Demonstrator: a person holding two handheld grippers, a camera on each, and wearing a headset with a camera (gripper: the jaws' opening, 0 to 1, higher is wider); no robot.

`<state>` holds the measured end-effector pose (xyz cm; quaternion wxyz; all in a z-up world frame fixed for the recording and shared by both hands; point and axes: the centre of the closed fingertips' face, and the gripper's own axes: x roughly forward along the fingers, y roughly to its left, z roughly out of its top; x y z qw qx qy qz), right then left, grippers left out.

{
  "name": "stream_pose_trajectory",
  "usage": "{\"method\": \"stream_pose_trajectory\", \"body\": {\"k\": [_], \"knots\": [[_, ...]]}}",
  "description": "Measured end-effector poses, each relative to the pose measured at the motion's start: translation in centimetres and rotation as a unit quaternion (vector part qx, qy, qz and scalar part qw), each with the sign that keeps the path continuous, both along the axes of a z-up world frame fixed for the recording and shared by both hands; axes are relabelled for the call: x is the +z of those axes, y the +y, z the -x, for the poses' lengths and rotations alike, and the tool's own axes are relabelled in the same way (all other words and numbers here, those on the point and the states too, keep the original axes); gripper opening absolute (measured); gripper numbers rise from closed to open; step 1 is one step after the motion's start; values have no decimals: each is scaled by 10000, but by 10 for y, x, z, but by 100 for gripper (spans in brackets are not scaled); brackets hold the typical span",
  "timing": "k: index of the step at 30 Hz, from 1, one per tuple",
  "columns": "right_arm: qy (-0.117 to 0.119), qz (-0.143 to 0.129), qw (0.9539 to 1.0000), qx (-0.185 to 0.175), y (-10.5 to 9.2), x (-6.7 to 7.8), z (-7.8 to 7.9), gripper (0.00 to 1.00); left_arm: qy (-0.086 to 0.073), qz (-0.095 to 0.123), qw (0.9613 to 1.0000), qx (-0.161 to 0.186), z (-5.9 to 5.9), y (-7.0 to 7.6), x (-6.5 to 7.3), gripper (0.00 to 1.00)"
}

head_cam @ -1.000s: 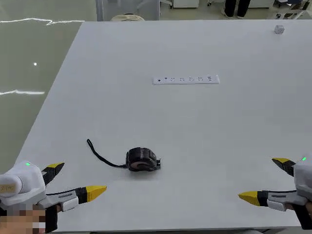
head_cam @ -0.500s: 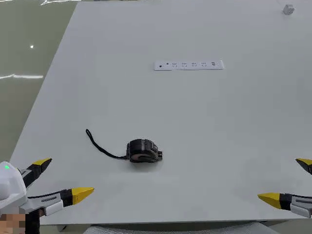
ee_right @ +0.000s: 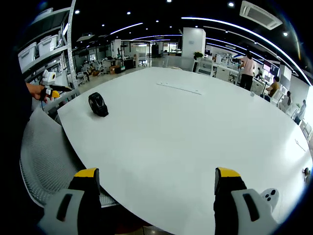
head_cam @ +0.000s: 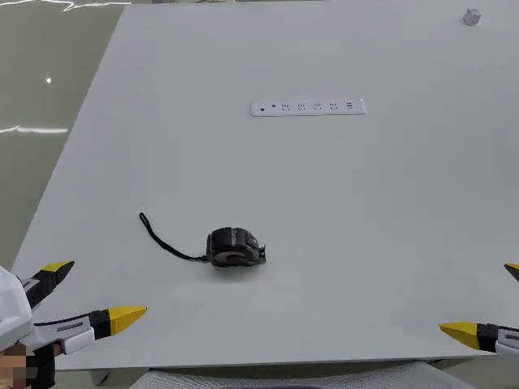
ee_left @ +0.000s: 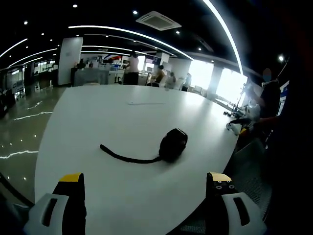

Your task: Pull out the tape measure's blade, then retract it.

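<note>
A black tape measure point(head_cam: 233, 248) lies on the white table point(head_cam: 365, 203) near the front edge. Its blade is in and its black wrist strap point(head_cam: 162, 235) trails to the left. My left gripper point(head_cam: 93, 292) hovers open at the table's front left corner, short of the tape measure point(ee_left: 173, 144), with nothing between its yellow-tipped fingers. My right gripper point(head_cam: 489, 300) is open at the front right edge, far from the tape measure point(ee_right: 98, 104). In the right gripper view the left gripper point(ee_right: 49, 85) appears at the far left.
A white power strip point(head_cam: 307, 107) lies across the middle of the table. A small grey object point(head_cam: 471, 16) sits at the far right corner. A mesh chair back point(head_cam: 284, 379) is just below the front edge. Glossy floor point(head_cam: 40, 121) lies to the left.
The head camera has tilted down. Both grippers have drawn back and outward from the tape measure, toward the front edge. The tape measure has stayed where it was.
</note>
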<state>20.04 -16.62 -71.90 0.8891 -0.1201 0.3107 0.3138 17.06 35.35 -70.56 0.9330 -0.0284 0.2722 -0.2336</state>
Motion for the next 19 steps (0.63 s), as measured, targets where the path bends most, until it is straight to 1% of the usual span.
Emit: {"method": "stream_pose_trajectory", "body": {"k": [1, 2, 3, 5, 9, 12, 14, 16, 19], "knots": [[-5, 0, 10000, -21, -2, 1, 0, 100, -16, 46, 10000, 1, 0, 0, 1, 100], [5, 2, 10000, -35, -4, 0, 1, 100, 26, 88, 10000, 24, 0, 0, 1, 100], [14, 8, 10000, -48, -5, 0, 2, 100, 66, 92, 9999, 36, 1, 0, 1, 100], [11, 20, 10000, -75, -7, -1, 4, 100, 25, 42, 10000, 15, 1, 0, 1, 100], [33, -8, 9999, -145, -9, -3, 8, 100, 65, 113, 9999, -5, 2, -2, 0, 100], [38, -21, 9999, -154, -8, -4, 9, 100, 92, 92, 9999, 4, 3, -3, -3, 100], [39, -28, 9999, -159, -8, -4, 10, 100, 86, 105, 9999, 10, 4, -3, -3, 100], [34, -36, 9999, -160, -8, -4, 10, 100, 121, 126, 9998, 14, 5, -4, -4, 100], [46, -34, 9998, -169, -8, -4, 10, 100, 127, 113, 9999, -12, 6, -5, -4, 100]]}}
